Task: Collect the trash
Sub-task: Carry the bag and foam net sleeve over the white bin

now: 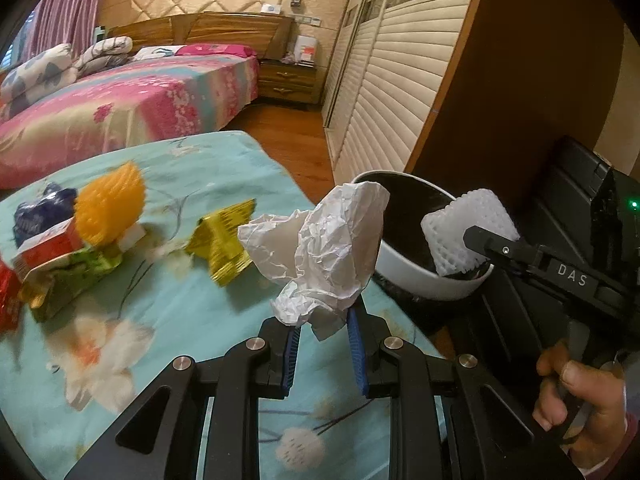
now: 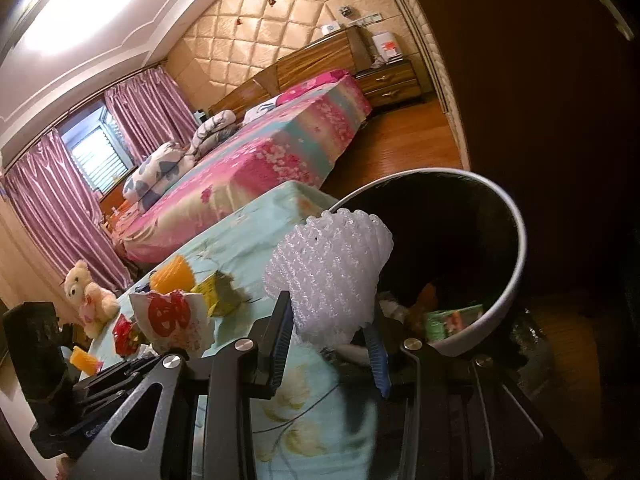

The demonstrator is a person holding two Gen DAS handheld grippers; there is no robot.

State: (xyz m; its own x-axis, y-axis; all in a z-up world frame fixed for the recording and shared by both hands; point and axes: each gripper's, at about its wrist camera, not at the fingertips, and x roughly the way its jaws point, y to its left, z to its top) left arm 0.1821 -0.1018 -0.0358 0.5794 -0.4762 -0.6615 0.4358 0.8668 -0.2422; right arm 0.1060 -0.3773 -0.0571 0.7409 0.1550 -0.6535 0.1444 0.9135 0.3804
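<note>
My left gripper (image 1: 324,330) is shut on a crumpled white paper (image 1: 324,248) and holds it above the turquoise floral cloth (image 1: 168,320), just left of the white bin (image 1: 420,280). My right gripper (image 2: 330,344) is shut on a white foam net sleeve (image 2: 328,272) at the rim of the same bin (image 2: 508,276). It also shows in the left wrist view (image 1: 464,236), over the bin's mouth. On the cloth lie an orange spiky ball (image 1: 110,204), a gold wrapper (image 1: 224,240), a red and green packet (image 1: 60,268) and a dark blue wrapper (image 1: 36,212).
The bin holds several scraps, one a green packet (image 2: 452,320). A pink bed (image 1: 132,100) stands beyond the cloth, with a wooden nightstand (image 1: 288,80) and slatted wardrobe doors (image 1: 392,92) at the right. A teddy bear (image 2: 88,296) sits at the left in the right wrist view.
</note>
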